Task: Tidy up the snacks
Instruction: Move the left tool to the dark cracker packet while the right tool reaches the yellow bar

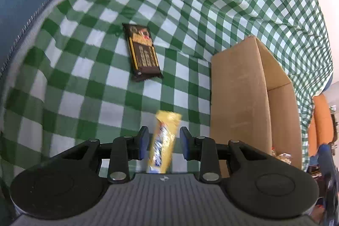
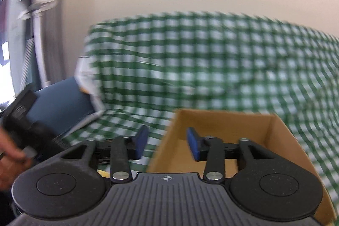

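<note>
Left wrist view: yellow wrapped snack bar [image 1: 164,141] between open jaws of left gripper [image 1: 163,142], pads apart from wrapper. Dark brown chocolate packet [image 1: 143,51] farther on green-checked tabletop [image 1: 84,77]. Brown cardboard box [image 1: 250,103] right. Right gripper [image 2: 166,144] jaws open, empty.

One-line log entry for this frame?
left gripper: open around yellow bar | right gripper: open, empty | box | dark bar: on cloth
</note>
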{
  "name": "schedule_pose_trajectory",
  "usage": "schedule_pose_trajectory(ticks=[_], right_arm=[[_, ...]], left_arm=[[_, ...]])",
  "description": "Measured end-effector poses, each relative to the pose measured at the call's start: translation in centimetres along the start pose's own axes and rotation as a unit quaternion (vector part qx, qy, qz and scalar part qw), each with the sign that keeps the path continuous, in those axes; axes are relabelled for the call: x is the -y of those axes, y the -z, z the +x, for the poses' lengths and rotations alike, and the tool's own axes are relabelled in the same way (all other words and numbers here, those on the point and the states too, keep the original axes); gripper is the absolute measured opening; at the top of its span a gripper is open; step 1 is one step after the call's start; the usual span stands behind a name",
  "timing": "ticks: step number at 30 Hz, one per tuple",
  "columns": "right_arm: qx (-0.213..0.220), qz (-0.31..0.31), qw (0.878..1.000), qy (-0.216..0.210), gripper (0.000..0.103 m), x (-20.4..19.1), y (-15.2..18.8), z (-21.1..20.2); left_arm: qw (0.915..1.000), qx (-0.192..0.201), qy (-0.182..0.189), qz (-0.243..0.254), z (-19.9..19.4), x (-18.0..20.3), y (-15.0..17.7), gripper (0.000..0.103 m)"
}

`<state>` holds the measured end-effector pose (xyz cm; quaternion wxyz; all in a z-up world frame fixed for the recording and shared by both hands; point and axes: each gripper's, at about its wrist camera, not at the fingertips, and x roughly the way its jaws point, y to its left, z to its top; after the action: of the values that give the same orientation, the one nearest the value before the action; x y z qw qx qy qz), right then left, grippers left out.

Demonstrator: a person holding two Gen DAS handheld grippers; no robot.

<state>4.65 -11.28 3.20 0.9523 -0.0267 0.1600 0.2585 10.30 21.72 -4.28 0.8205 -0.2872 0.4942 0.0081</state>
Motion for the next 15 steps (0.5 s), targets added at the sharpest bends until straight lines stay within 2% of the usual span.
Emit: schedule_pose_trajectory(ticks=[5, 8, 12, 15], right_arm=[[-0.032, -0.024, 0.997, -0.065, 0.032, -4.6, 0.9, 0.8], [-0.061, -0.046, 0.993, -0.090, 0.032, -7.7, 1.8, 2.1], [-0.107, -0.065, 0.988, -0.091, 0.033, -10.3, 3.2, 4.5], [-0.141, -0.062, 0.985, -0.084, 0.035, -10.8, 4.2, 6.4]], left_arm=[[0.9992, 0.031, -0.018, 0.017, -1.0, 0.3, -0.2, 0.034], [0.9983, 0.048, -0.029, 0.011, -1.6, -0.2, -0.4, 0.034], [0.9967, 0.068, -0.045, 0.006, -2.2, -0.8, -0.9, 0.034], [0.9953, 0.076, -0.057, 0.019, -2.2, -0.5, -1.2, 0.034]])
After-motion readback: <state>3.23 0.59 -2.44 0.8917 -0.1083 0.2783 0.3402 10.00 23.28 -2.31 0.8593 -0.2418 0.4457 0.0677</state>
